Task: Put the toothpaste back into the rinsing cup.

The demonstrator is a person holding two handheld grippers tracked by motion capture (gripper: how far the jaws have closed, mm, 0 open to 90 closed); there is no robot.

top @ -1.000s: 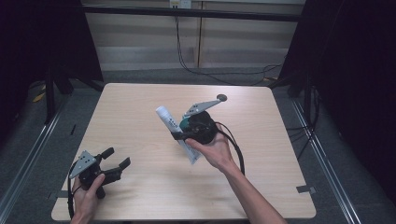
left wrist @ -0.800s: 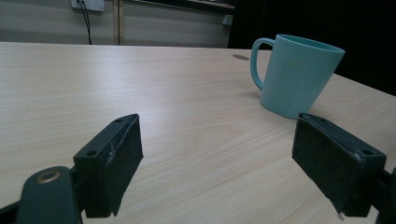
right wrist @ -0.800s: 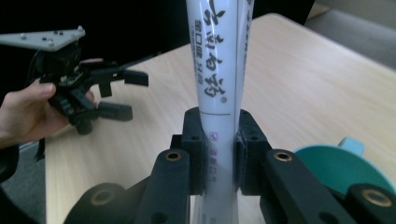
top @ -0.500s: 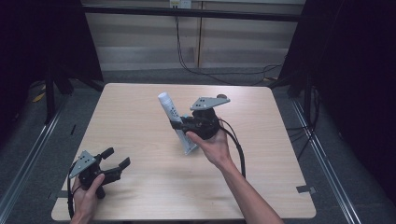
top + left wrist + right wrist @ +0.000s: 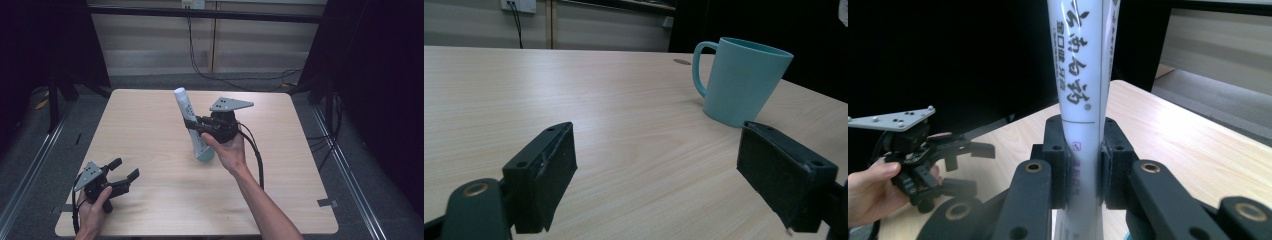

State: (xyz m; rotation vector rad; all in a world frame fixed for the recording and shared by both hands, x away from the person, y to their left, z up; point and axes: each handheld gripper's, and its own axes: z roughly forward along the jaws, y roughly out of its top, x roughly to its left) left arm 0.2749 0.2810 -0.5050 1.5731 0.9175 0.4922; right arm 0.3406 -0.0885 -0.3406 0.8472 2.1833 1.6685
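My right gripper is shut on a white tube with printed lettering, clamped around its middle and held close to upright, cap end up. The tube's lower end reaches down to a teal mug on the wooden table; whether it is inside the mug I cannot tell, since the hand hides part of it. In the right gripper view the pads press on both sides of the tube. My left gripper rests open and empty near the front left corner, with the mug standing beyond its jaws.
A black cable trails from the right gripper across the table's right half. Dark frame posts stand at either side of the table, and a rail with hanging cables runs behind the far edge.
The right hand has tipped the tube from a slant toward upright, raising its cap end, and shifted slightly toward the mug. The left gripper has stayed put.
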